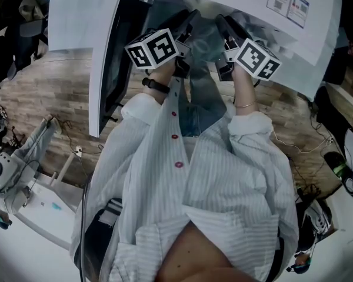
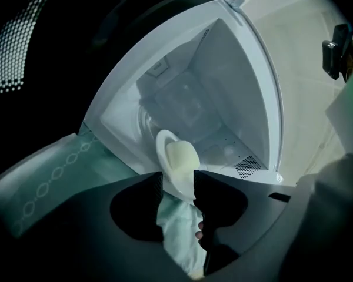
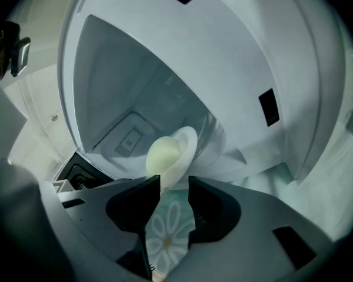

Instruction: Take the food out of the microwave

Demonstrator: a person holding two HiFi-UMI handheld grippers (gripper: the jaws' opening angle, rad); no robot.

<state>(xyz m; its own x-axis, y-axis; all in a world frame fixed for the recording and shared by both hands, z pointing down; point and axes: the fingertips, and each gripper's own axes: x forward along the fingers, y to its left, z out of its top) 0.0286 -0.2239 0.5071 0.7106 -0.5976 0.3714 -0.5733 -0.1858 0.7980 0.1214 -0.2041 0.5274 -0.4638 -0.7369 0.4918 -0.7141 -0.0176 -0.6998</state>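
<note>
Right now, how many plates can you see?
1. The plate, carrying pale food, is by the microwave opening, right at the jaw tips of the left gripper and the right gripper, both open. More could be hidden behind the jaws.

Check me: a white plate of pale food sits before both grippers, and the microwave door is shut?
No: the microwave door stands open, as the head view shows. The white plate of pale food does sit before the left gripper and right gripper.
</note>
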